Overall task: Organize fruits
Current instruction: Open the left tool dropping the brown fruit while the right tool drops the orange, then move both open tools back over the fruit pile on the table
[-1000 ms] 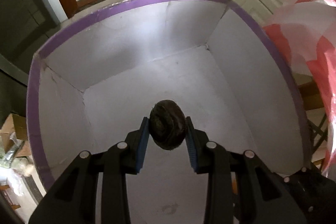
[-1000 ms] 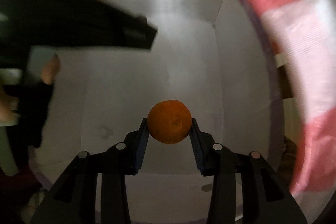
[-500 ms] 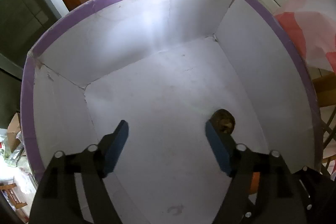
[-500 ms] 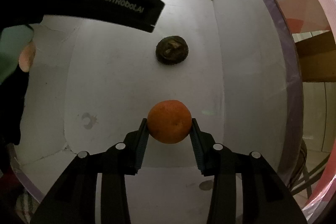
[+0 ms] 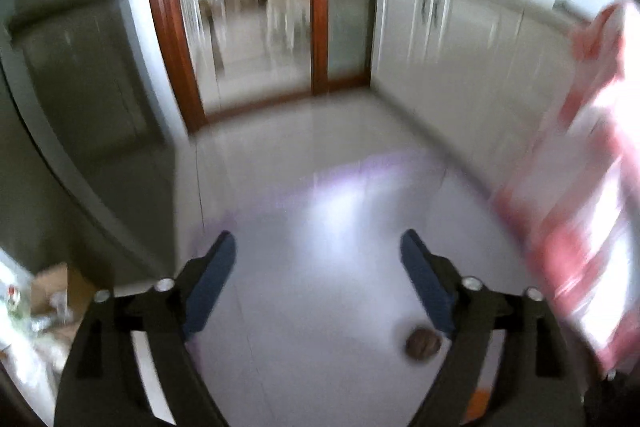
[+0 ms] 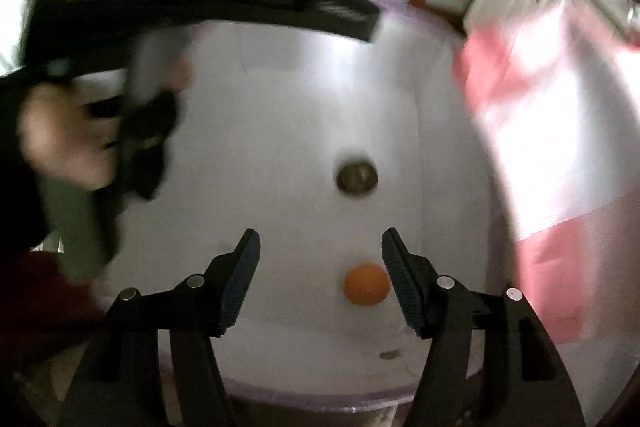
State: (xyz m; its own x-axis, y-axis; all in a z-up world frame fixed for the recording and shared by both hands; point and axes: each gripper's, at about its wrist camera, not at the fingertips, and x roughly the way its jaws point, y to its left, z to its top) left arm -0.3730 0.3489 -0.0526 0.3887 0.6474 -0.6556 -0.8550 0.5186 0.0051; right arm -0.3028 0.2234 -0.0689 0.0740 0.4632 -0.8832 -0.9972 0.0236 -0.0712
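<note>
Entry: fruit sorting, release step.

Left gripper (image 5: 318,255): jaws opening, spread wide, nothing between the pads; blue pads bare.

Right gripper (image 6: 320,251): jaws opening, about half apart, nothing pressed by either pad. Orange fruit (image 6: 367,284) seen between the fingers but lying below them on the box floor, close to the right-hand pad.

Handling note for the step in hand: let the jaws part fully before drawing away; lift straight up and clear of the box wall; keep the right-hand pad from brushing the orange fruit and setting it rolling; keep both tools apart on the way out, since the left tool crosses high in the right wrist view.

White box (image 6: 280,131): pale floor and walls, purple rim (image 6: 320,393) along the near edge; holds both fruits.

Orange fruit: round, smooth, bright, free on the floor, near the front edge.

Dark fruit (image 6: 357,177): round, brown-black, mottled, possibly wrinkled, though blur prevents certainty; sits farther back in the box, apart from the orange fruit. In the left wrist view, low and just inside the right finger (image 5: 423,341).

Red-and-white sheet (image 6: 560,155): just beside the box on its right.

Hand (image 6: 60,135): blurred, on the left tool's grip.
</note>
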